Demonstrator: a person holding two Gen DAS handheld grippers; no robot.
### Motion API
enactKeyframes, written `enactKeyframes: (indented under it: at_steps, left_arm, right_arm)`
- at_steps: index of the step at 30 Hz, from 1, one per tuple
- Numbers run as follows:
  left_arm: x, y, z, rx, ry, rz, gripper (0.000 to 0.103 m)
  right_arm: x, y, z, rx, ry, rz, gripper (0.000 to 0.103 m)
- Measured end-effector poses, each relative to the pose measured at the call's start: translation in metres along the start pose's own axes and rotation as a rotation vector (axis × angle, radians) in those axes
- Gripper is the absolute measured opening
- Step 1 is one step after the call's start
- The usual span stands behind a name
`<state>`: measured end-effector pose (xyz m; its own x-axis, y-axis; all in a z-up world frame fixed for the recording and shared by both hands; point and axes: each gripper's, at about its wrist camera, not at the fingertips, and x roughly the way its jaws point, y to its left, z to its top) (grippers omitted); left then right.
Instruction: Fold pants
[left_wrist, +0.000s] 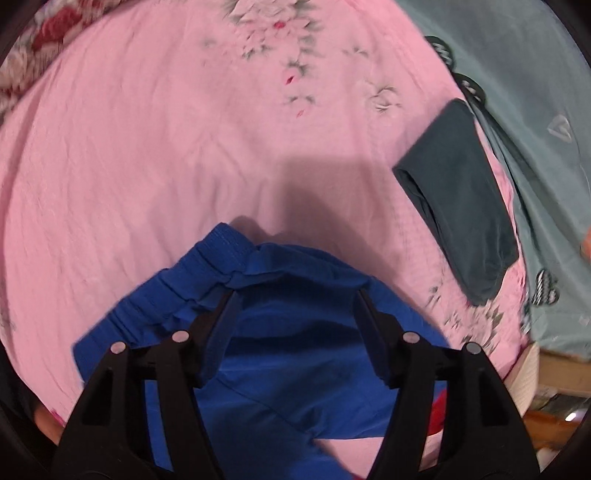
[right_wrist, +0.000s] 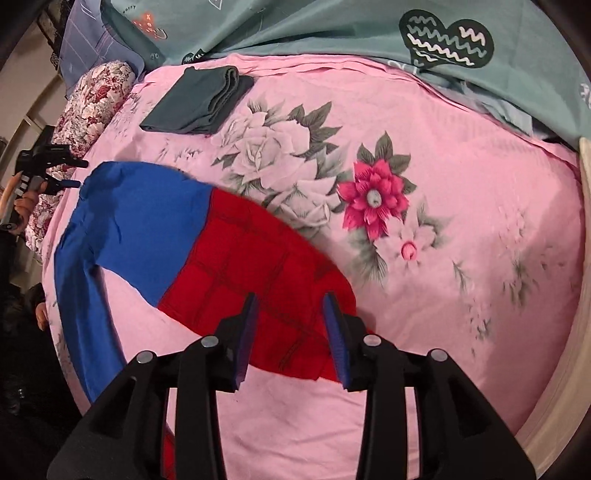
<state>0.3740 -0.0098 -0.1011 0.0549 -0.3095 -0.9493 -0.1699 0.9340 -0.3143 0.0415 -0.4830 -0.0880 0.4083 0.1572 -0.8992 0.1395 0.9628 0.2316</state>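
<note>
Meanwhile, Both Grippers Poised Over the Pants

We hold the left gripper (left_wrist: 295, 295) with jaws spread above the blue waistband end of the pants (right_wrist: 207, 240), which lie flat on the pink bedsheet (right_wrist: 461, 206) near its front edge. Our right gripper (right_wrist: 290, 301), jaws likewise apart and holding nothing, hovers over the red leg hem. We judge the first fold not yet begun; next, each gripper must pinch its end. A folded dark garment (right_wrist: 195, 99) rests near the far edge.
</note>
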Motion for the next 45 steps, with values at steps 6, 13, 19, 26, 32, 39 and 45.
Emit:
enactKeyframes:
  at_steps: [6,13,19,26,32,39,45]
  left_arm:
    - [0.026,0.021,0.016,-0.182,0.071,-0.07,0.065]
    - [0.049,0.044,0.016,-0.265,0.107,-0.135,0.005]
    - [0.048,0.045,0.016,-0.224,0.093,-0.178,0.004]
    - [0.049,0.04,0.021,-0.206,0.101,-0.182,0.004]
    - [0.041,0.037,0.017,-0.148,0.087,-0.165,0.004]
    - [-0.013,0.043,-0.014,0.078,0.013,-0.21,0.003]
    - [-0.055,0.084,-0.059,0.163,-0.016,-0.201,0.002]
  right_arm:
    - [0.008,0.002,0.022,-0.024,0.002,0.065,0.037]
    - [0.05,0.062,0.082,-0.215,0.03,0.21,0.037]
    - [0.11,0.113,0.136,-0.395,0.104,0.243,0.037]
    - [0.145,0.136,0.137,-0.531,0.214,0.213,0.037]
    - [0.129,0.143,0.126,-0.506,0.16,0.188,0.002]
    - [0.039,0.198,0.059,-0.586,0.014,0.153,0.002]
    - [0.003,0.248,-0.015,-0.659,-0.048,0.175,0.002]
